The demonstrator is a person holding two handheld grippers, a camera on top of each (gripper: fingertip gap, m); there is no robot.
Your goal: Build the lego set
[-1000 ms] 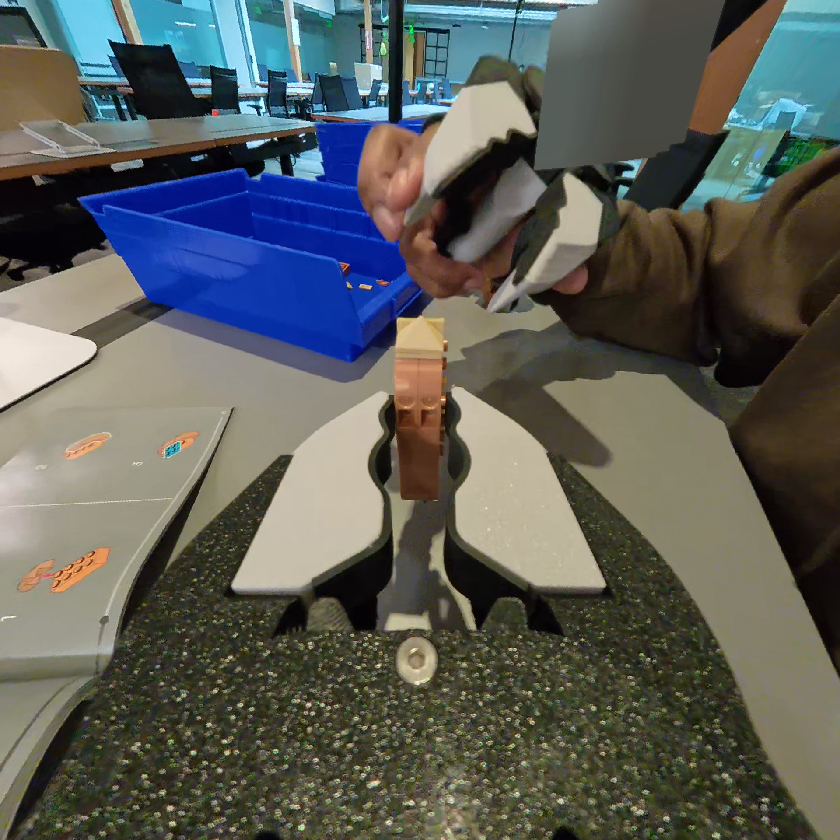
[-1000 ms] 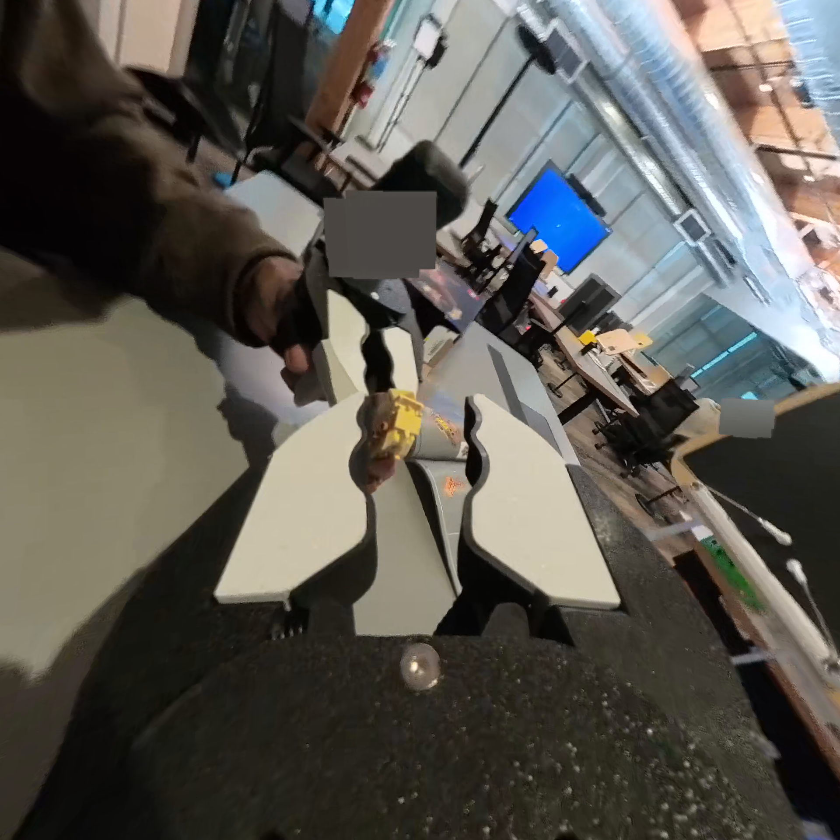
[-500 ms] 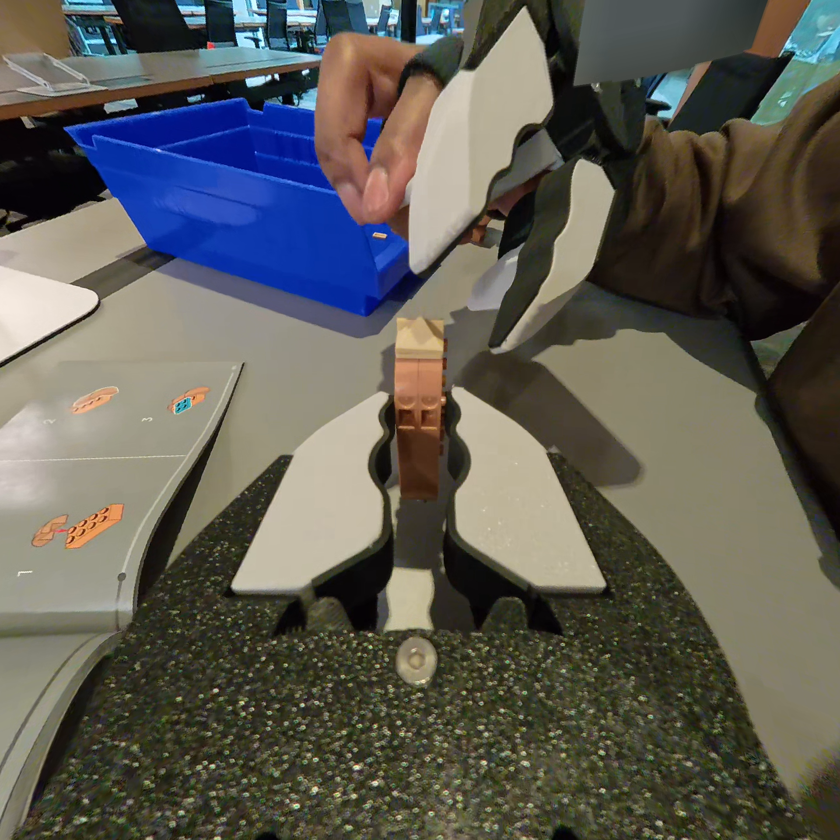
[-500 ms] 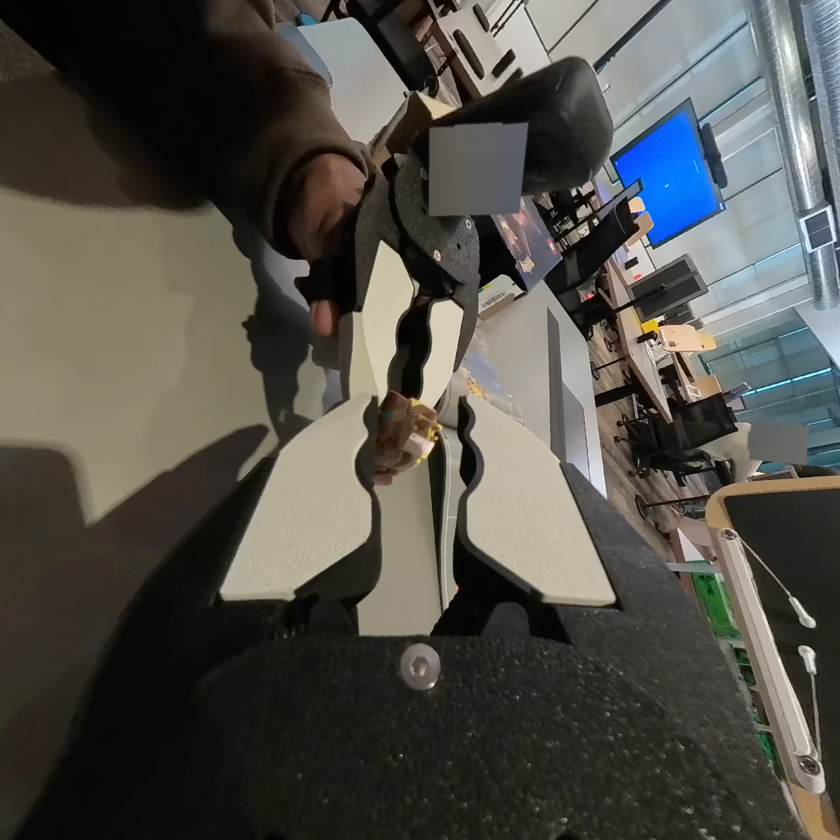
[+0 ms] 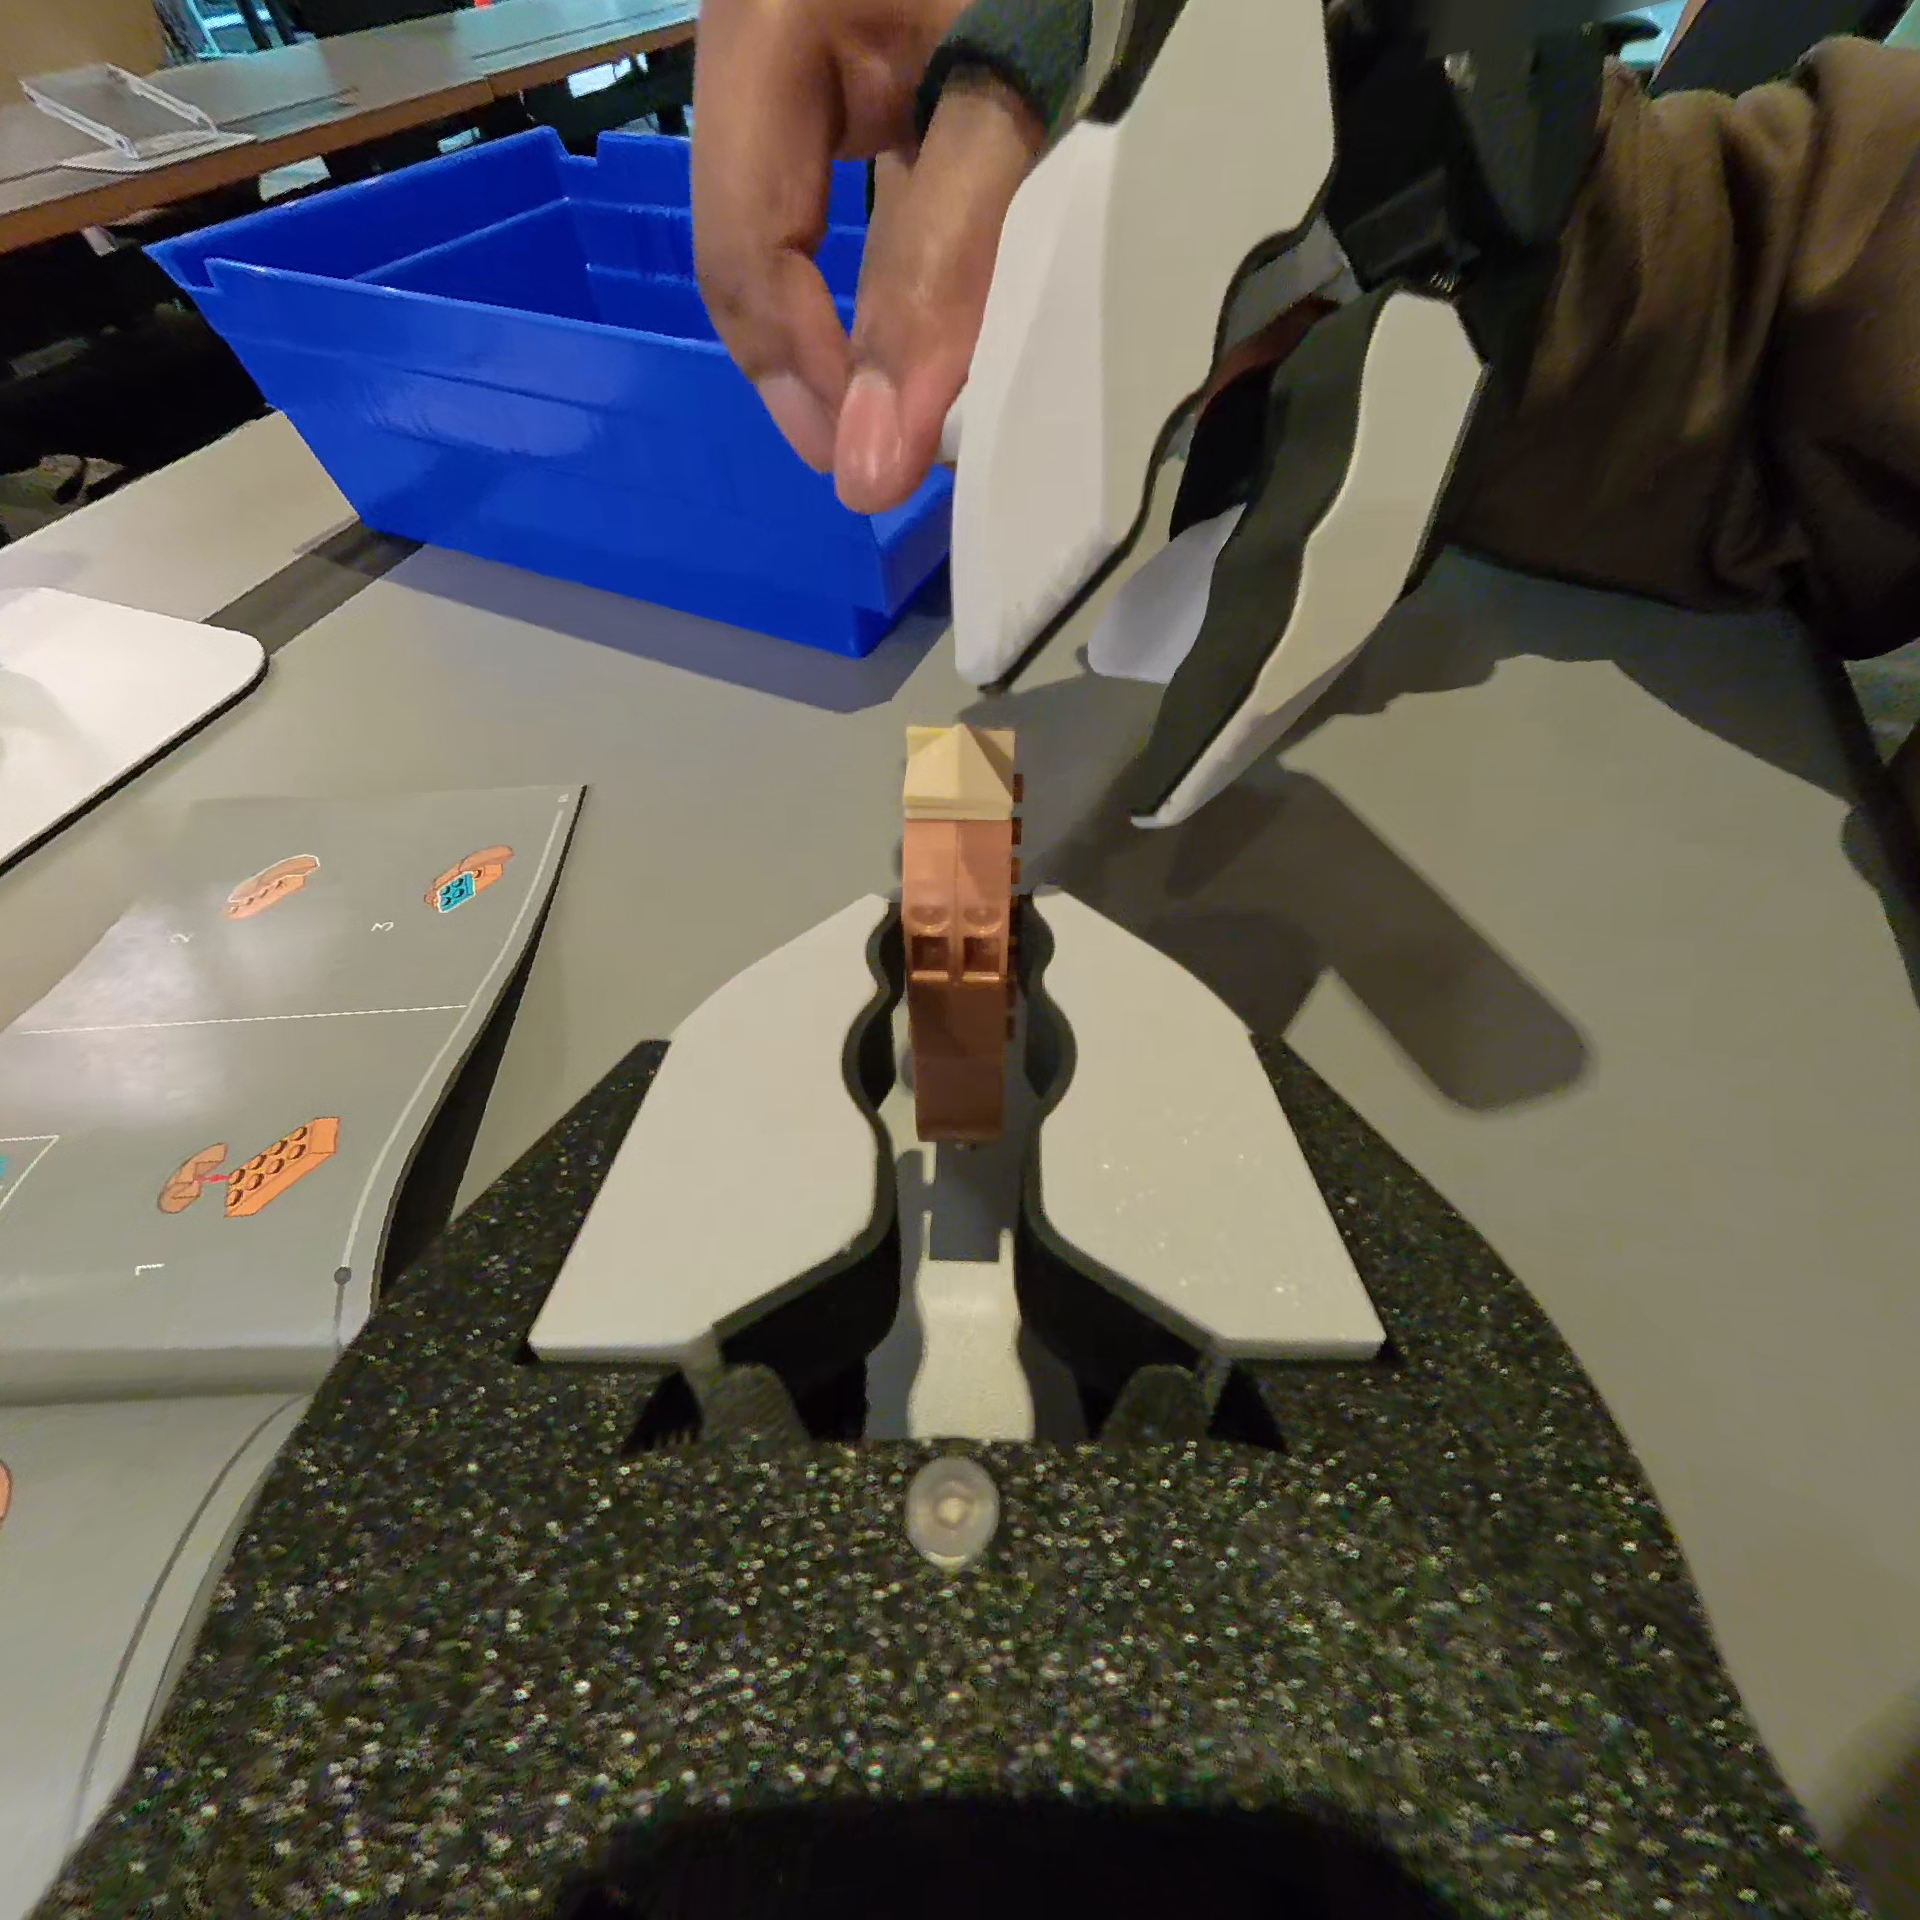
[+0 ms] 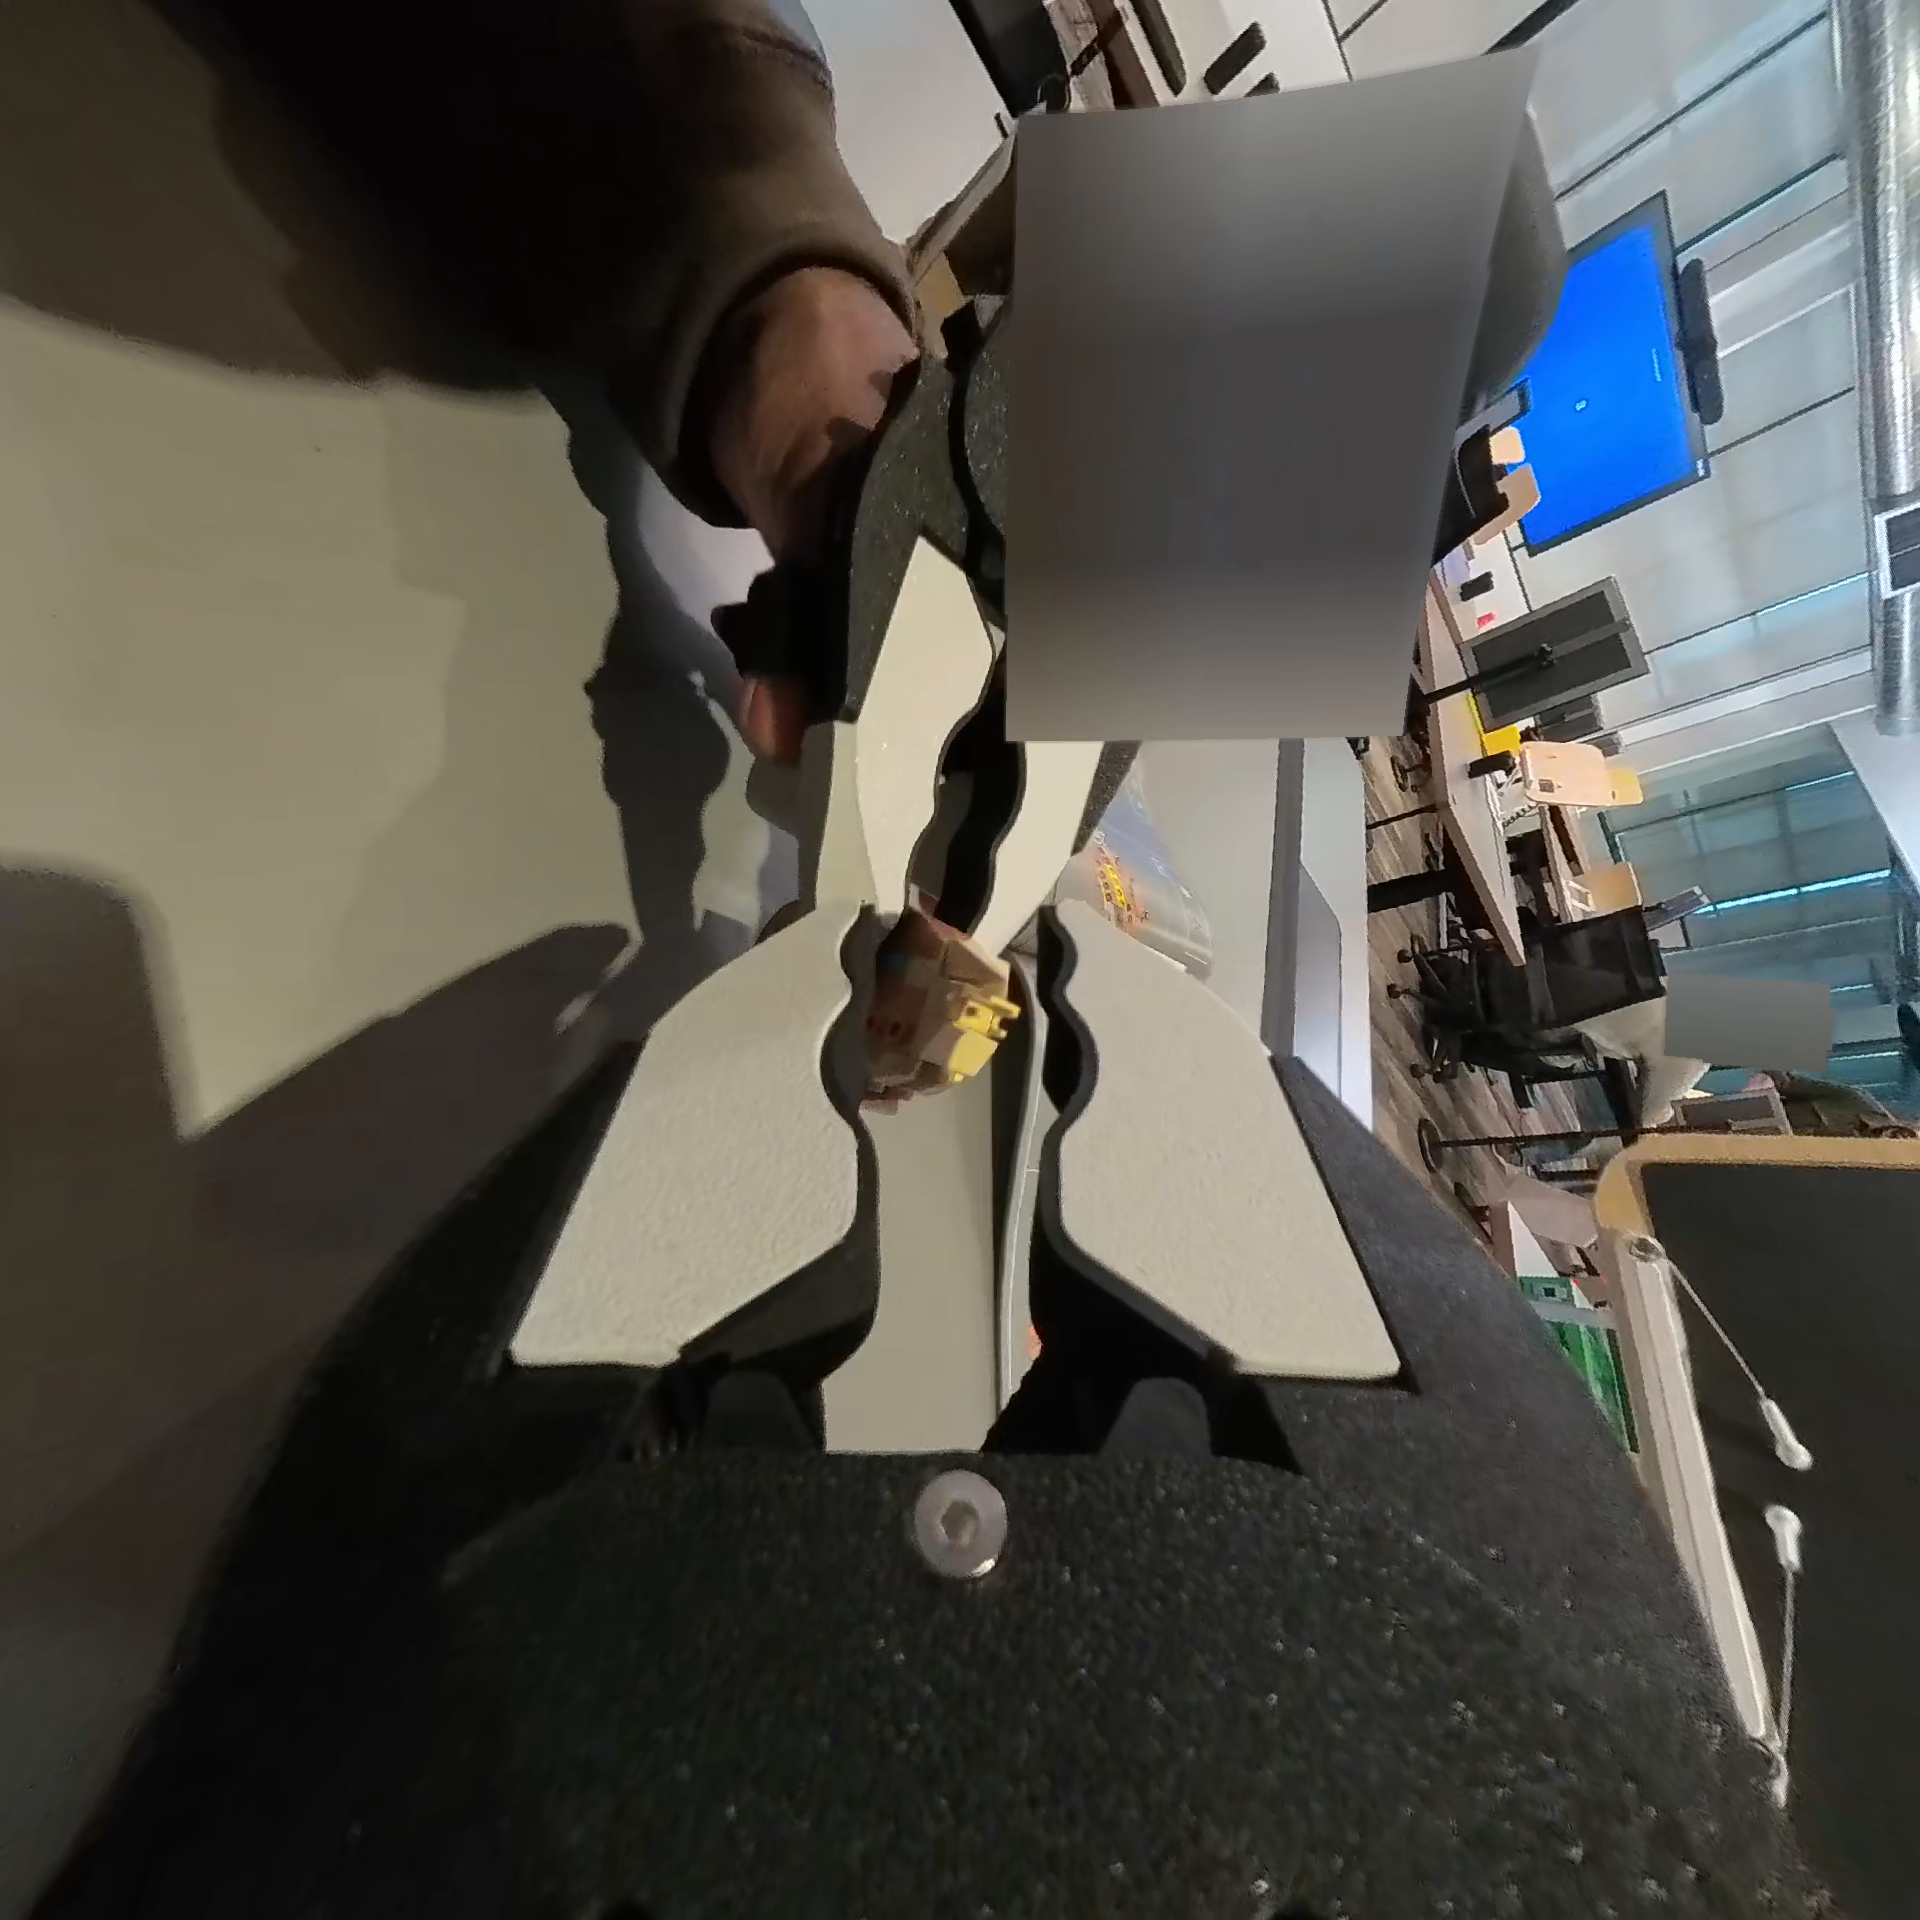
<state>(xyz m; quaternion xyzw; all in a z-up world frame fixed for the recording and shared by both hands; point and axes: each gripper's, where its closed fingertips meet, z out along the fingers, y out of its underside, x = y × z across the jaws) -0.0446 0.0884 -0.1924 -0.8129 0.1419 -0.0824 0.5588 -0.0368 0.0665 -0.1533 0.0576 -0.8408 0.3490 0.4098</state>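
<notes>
My left gripper (image 5: 958, 925) is shut on a brown lego assembly (image 5: 956, 997) with a tan sloped cap, and holds it upright above the grey table (image 5: 1351, 1039). My right gripper (image 5: 1070, 743) is open and points down just above and to the right of the cap. In the right wrist view the right gripper (image 6: 951, 925) is open, and the assembly (image 6: 925, 1023), with a yellow piece on it, lies between its fingertips against the left finger (image 6: 727, 1122). The left gripper (image 6: 956, 904) shows behind it. A bare hand (image 5: 831, 260) hangs beside the right gripper.
A blue bin (image 5: 499, 395) stands at the back left of the table. An open instruction booklet (image 5: 229, 1060) lies at the left, with a white board (image 5: 94, 686) beyond it. A brown sleeve (image 5: 1714, 343) crosses from the right. There is about 4 cm between the tips of the two grippers.
My right gripper has come down and closer to the assembly, and its open fingers now sit around the assembly's top. My left gripper has kept its hold and barely moved.
</notes>
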